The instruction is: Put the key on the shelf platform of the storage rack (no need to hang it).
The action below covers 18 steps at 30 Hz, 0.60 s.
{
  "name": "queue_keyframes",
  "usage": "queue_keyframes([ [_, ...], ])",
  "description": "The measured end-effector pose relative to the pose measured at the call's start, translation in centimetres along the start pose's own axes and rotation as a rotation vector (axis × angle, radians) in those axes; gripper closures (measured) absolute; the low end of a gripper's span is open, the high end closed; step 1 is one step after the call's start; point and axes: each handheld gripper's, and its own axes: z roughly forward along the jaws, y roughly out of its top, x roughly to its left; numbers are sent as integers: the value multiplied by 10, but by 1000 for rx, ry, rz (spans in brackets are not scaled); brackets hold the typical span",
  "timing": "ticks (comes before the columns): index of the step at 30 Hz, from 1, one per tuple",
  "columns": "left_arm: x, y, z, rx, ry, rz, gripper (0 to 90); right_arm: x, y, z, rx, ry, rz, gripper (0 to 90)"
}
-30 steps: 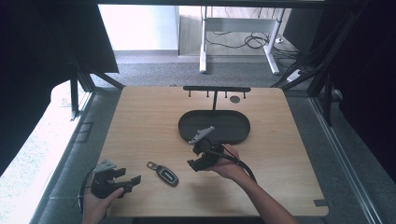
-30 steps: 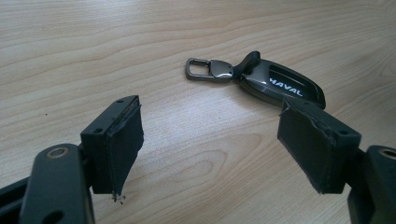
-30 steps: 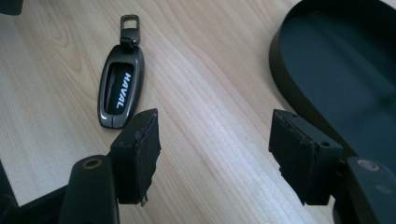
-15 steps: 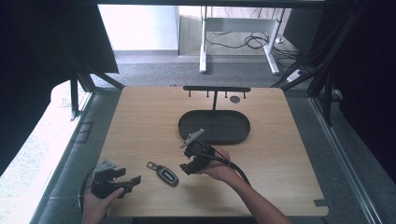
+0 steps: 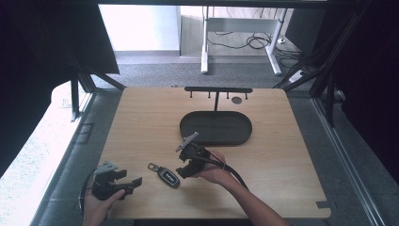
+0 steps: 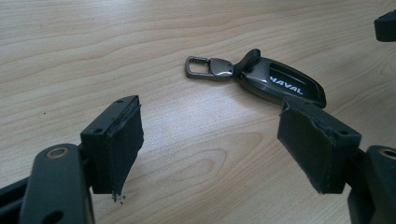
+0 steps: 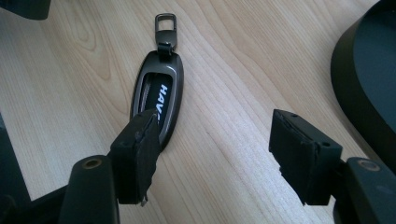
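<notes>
One key fob (image 5: 168, 175) between both tongs

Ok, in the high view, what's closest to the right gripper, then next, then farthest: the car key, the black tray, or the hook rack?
1. Car key, just left of the right gripper.
2. Black tray, behind it.
3. Hook rack, at the table's far edge.

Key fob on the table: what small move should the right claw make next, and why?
Probably slide the right claw sideways until the key fob sits between its pads, then lower. In the right gripper view the jaws stand open, but the fob lies flat on the table under one pad, off the middle of the gap.
</notes>
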Motion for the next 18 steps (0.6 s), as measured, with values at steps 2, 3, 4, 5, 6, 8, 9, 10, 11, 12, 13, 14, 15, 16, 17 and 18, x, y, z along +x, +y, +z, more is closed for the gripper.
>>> queue_keyframes([
  [2, 0, 0, 0, 0, 0, 0, 226, 1, 1, 1, 0, 0, -4, 341],
  [3, 0, 0, 0, 0, 0, 0, 226, 1, 1, 2, 3, 2, -5, 341],
  [4, 0, 0, 0, 1, 0, 0, 226, 1, 1, 2, 3, 2, -5, 341],
  [5, 0, 0, 0, 1, 0, 0, 226, 2, 1, 3, 4, 3, -5, 341],
  [6, 0, 0, 0, 1, -2, 3, 226, 4, 2, 4, 8, 4, -7, 341],
  [8, 0, 0, 0, 1, -2, 2, 226, 5, 3, 5, 12, 3, -9, 341],
  [9, 0, 0, 0, 1, -2, 1, 226, 5, 3, 5, 12, 3, -9, 341],
  [10, 0, 0, 0, 1, -3, 3, 226, 5, 3, 6, 15, 4, -11, 341],
  [11, 0, 0, 0, 1, -2, 3, 226, 6, 3, 7, 18, 5, -13, 341],
  [12, 0, 0, 0, -1, -1, 0, 226, 7, 4, 8, 21, 5, -13, 341],
  [13, 1, 0, 0, 0, -2, 0, 226, 8, 4, 11, 27, 8, -17, 341],
  [14, 1, 0, 0, 0, -2, 0, 226, 8, 4, 11, 27, 8, -17, 341],
  [15, 1, 0, -1, 0, -2, 0, 226, 10, 5, 14, 32, 12, -17, 340],
  [16, 1, 0, -1, 0, -2, 0, 226, 11, 6, 16, 34, 15, -21, 340],
  [17, 1, 0, -1, -1, -2, 0, 226, 12, 6, 17, 36, 17, -25, 340],
  [18, 1, 0, -1, -1, -2, 0, 226, 12, 6, 17, 36, 17, -25, 340],
])
